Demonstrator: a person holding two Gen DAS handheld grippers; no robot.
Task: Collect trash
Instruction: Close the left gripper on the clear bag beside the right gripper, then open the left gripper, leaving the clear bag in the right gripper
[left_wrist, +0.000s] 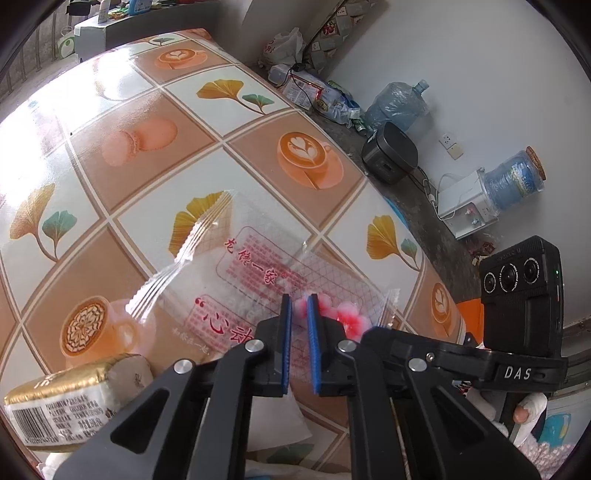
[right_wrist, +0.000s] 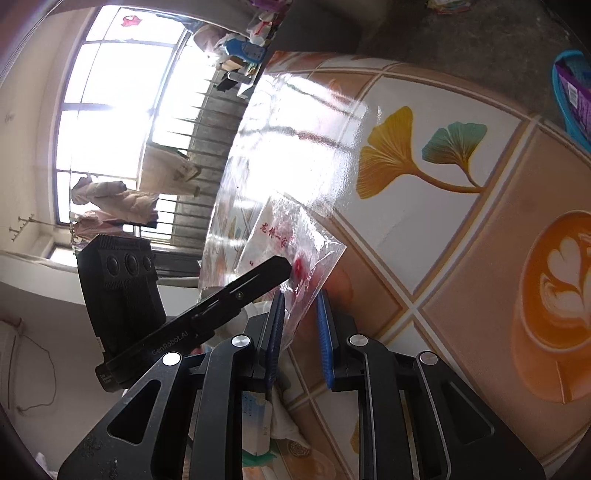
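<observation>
Clear wrapper (left_wrist: 258, 266) lies flat on desk (left_wrist: 122, 110), long axis slanting away from left gripper (left_wrist: 299, 306). Left jaws nearly together on near edge, apparently pinching. Right gripper (right_wrist: 301, 299) jaws part-closed around corner; contact unclear.

Your right gripper (right_wrist: 300, 295) has its blue-padded fingers (right_wrist: 325, 332) either side of the clear crinkled plastic wrapper with red print (right_wrist: 291, 236), above the glossy patterned surface (right_wrist: 461, 258).
</observation>
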